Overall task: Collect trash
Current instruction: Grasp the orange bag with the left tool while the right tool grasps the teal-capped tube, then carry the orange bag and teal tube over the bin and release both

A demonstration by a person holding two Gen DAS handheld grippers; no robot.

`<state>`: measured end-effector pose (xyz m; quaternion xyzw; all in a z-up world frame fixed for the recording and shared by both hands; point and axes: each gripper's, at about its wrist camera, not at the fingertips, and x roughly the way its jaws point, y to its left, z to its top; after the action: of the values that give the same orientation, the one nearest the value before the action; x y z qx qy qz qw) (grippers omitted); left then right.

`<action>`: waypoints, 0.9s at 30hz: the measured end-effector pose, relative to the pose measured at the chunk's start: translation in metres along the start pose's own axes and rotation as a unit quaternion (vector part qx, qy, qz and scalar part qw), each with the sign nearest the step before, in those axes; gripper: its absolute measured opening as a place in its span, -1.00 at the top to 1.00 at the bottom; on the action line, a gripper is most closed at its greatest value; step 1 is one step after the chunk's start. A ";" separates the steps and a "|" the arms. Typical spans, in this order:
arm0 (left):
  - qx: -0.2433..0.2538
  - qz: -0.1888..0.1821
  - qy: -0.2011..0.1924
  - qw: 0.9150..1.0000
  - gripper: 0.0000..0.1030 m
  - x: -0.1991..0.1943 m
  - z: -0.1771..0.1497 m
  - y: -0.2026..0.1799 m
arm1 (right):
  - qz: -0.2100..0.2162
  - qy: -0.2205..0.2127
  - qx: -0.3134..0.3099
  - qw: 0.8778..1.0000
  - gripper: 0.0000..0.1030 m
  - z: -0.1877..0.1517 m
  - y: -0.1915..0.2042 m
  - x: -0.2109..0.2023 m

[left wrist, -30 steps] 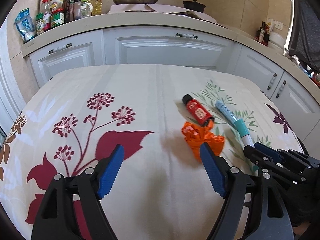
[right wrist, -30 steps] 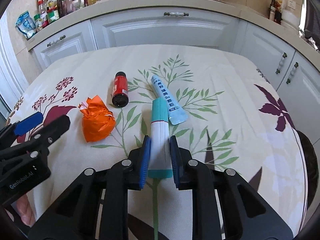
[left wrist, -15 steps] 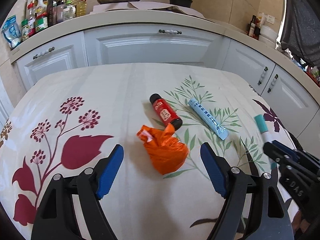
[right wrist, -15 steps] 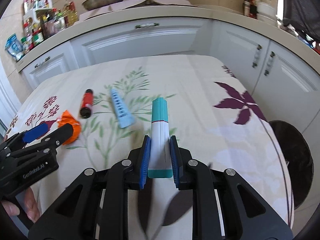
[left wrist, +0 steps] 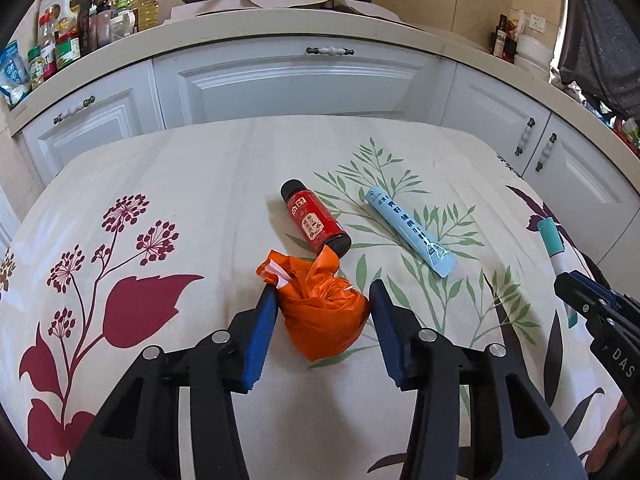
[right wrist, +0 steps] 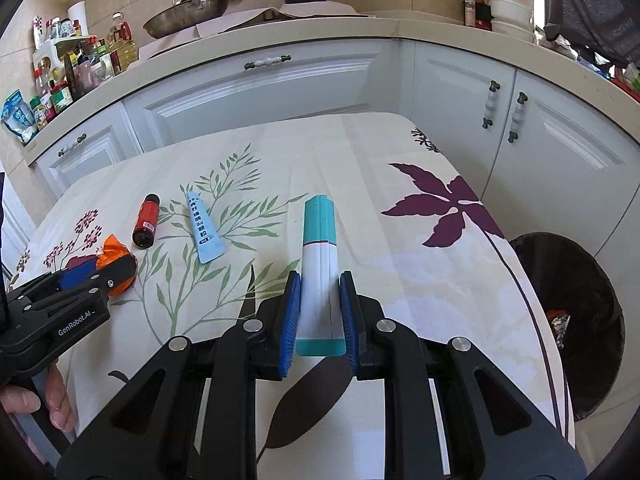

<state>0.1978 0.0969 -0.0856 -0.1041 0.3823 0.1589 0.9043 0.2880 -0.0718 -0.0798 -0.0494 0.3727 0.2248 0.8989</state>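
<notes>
Trash items lie spread on the cloth-covered surface (left wrist: 200, 184): an orange crumpled bag (left wrist: 324, 312), a small red bottle (left wrist: 314, 220) on its side, a light-blue tube (left wrist: 410, 232), and a white-and-teal tube (right wrist: 320, 276). Left hand-held gripper (left wrist: 324, 320): jaws have just been closing and stand partly open around the orange crumpled bag; the blue pad on the picture's left touches the bag's side near its knotted top, the other pad sits just beside the bag with a thin gap visible, so no firm grip yet. Bag: shiny orange film, bunched into a lump, a scrap of white paper showing at the twisted end, resting on the surface just below the red bottle's base. Right hand-held gripper (right wrist: 320, 316): jaws narrow, both blue pads pressed on the flat lower part of the white-and-teal tube, which sticks out forward between the fingers, teal end farthest from the camera. Tube body: white, a teal band at the crimped near end, a thin dark line under the teal top section. Red bottle: dark cap, red label, lying between the bag and the light-blue tube. Beside the surface's right edge in the right wrist view stands a dark trash bin (right wrist: 576, 320) with some scraps inside.
</notes>
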 end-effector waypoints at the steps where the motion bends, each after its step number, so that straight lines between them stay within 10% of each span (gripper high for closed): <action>1: 0.000 0.000 -0.002 1.000 0.11 0.000 0.000 0.000 | 0.000 -0.001 0.000 1.000 0.62 0.000 0.000 0.000; 27: -0.002 0.011 -0.095 0.995 0.13 -0.052 0.012 0.004 | 0.005 -0.061 -0.020 0.998 0.62 0.012 0.016 -0.026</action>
<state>0.1698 0.0938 -0.0402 -0.0866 0.2951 0.1787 0.9346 0.2725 -0.0640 -0.0525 -0.0514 0.3127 0.2397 0.9177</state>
